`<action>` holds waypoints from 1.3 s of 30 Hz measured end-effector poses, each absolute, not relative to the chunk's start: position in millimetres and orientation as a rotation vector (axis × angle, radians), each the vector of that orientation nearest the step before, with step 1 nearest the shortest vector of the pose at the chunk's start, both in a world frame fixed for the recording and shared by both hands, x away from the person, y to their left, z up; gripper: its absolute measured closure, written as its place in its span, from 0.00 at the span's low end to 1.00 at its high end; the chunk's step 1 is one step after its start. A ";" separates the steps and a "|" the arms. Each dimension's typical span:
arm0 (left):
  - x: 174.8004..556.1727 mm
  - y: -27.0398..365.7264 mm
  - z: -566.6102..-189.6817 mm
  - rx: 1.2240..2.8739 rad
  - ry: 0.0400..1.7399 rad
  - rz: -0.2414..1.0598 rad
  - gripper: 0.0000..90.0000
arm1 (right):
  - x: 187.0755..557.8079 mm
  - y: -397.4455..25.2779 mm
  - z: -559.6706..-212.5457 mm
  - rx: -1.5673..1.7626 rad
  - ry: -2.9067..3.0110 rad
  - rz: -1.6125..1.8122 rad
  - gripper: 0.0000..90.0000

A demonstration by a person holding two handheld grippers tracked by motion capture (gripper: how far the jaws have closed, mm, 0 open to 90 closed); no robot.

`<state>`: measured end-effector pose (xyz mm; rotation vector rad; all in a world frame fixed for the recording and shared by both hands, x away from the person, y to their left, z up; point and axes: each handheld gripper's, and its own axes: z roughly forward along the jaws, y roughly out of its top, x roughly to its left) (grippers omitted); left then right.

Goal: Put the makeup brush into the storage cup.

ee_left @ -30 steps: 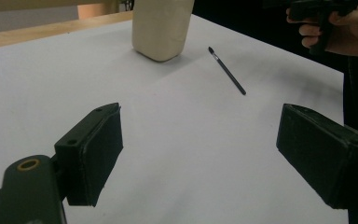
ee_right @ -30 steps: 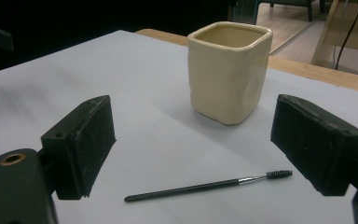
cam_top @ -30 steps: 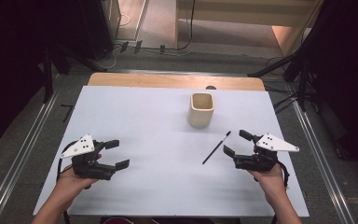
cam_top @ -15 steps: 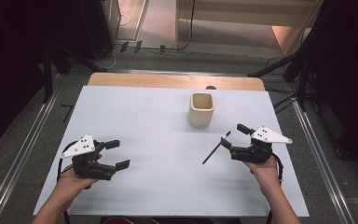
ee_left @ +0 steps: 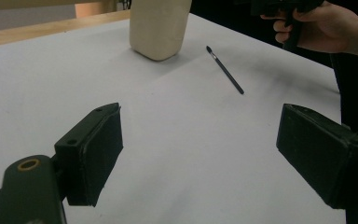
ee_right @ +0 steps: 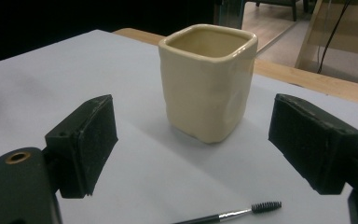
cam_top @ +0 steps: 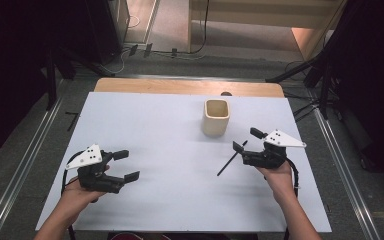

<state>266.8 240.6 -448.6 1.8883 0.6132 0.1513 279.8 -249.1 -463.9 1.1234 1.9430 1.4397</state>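
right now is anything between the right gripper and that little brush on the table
Nothing visible. The right gripper hovers with jaws open just over the brush, which lies flat on the white table. The cream cup stands beyond the brush, not between them.

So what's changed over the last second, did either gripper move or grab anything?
The right gripper moved left across the table, closing in on the brush; its jaws are open with the brush tip between them, nothing gripped yet. The left gripper stayed put, open. The brush and the cream cup haven't shifted.
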 end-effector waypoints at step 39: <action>268.6 241.9 -449.2 1.889 0.620 0.144 0.16 | 317.0 -227.0 -450.9 1.108 2.055 1.421 0.18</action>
